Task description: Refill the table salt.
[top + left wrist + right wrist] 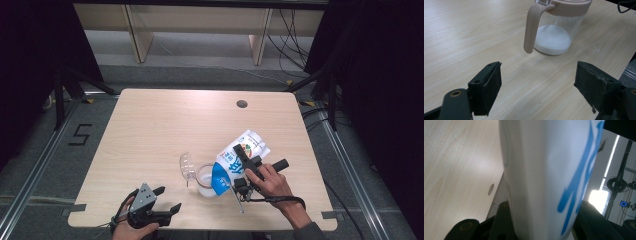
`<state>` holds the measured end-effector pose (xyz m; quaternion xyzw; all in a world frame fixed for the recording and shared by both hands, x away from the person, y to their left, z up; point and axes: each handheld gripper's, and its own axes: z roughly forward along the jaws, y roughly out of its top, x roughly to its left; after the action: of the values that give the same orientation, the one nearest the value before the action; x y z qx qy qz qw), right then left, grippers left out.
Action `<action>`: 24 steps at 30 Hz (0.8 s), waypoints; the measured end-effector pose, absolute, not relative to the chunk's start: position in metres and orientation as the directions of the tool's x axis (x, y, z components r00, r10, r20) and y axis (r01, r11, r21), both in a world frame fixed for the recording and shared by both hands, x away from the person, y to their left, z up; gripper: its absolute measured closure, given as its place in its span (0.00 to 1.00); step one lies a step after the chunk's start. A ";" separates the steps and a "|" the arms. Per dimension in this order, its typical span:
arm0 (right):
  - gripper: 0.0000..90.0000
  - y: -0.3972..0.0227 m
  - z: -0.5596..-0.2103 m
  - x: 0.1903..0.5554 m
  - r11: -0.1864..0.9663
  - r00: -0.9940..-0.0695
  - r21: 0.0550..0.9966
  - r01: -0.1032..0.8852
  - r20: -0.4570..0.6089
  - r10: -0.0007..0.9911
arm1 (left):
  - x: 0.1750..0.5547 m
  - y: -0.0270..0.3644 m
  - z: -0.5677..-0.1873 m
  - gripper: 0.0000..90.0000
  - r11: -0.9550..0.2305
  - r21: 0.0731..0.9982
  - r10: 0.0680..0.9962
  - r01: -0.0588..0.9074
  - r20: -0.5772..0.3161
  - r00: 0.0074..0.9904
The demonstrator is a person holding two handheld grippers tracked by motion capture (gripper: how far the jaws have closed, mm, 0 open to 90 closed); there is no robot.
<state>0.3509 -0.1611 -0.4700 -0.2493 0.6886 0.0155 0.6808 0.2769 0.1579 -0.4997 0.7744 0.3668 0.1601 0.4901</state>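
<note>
A white and blue pouch (239, 159) hangs tilted above the wooden table (165, 125), its lower blue end at the mouth of a clear glass jar (205, 181). My right gripper (245, 162) is shut on the pouch, and in the right gripper view its black jaws press both sides of the pouch (544, 175). The jar (554, 37) has a beige rim and handle, with white grains heaped at its bottom. Its clear lid (187, 165) stands flipped open to the left. My left gripper (168, 198) rests near the front left edge, open and holding nothing, with the jar beyond its jaws (537, 87).
A round cable hole (242, 104) sits at the table's back right. Black frame legs and cables stand on the floor around the table. Light wooden furniture legs (140, 35) show beyond the far edge.
</note>
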 end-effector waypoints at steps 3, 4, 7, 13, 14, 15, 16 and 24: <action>0.75 -0.161 -0.470 0.350 0.886 0.051 -0.300 -0.353 -0.952 -0.301 | 0.277 0.158 -0.500 0.23 -0.247 0.877 0.723 0.412 -0.116 0.681; 0.76 -0.161 -0.470 0.351 0.885 0.052 -0.303 -0.355 -0.951 -0.304 | 0.277 0.158 -0.500 0.23 -0.247 0.878 0.724 0.410 -0.114 0.680; 0.76 -0.160 -0.470 0.350 0.886 0.052 -0.298 -0.356 -0.953 -0.300 | 0.277 0.157 -0.500 0.23 -0.244 0.878 0.725 0.413 -0.117 0.678; 0.76 -0.160 -0.470 0.351 0.885 0.035 -0.303 -0.352 -0.950 -0.311 | 0.276 0.158 -0.499 0.23 -0.255 0.874 0.728 0.414 -0.108 0.676; 0.76 -0.160 -0.469 0.352 0.879 0.048 -0.315 -0.357 -0.946 -0.320 | 0.277 0.158 -0.500 0.23 -0.247 0.877 0.724 0.412 -0.116 0.680; 0.76 -0.159 -0.468 0.352 0.871 0.067 -0.331 -0.362 -0.942 -0.330 | 0.277 0.158 -0.500 0.23 -0.248 0.877 0.724 0.411 -0.114 0.680; 0.76 -0.159 -0.468 0.352 0.871 0.065 -0.331 -0.363 -0.942 -0.330 | 0.277 0.158 -0.500 0.23 -0.247 0.878 0.725 0.411 -0.114 0.679; 0.76 -0.160 -0.470 0.353 0.884 0.041 -0.307 -0.354 -0.949 -0.313 | 0.277 0.157 -0.500 0.23 -0.243 0.878 0.724 0.412 -0.118 0.680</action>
<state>0.3533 -0.1598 -0.4705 -0.2408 0.6921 0.0152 0.6803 0.2768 0.1570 -0.5003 0.7725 0.3677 0.1580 0.4930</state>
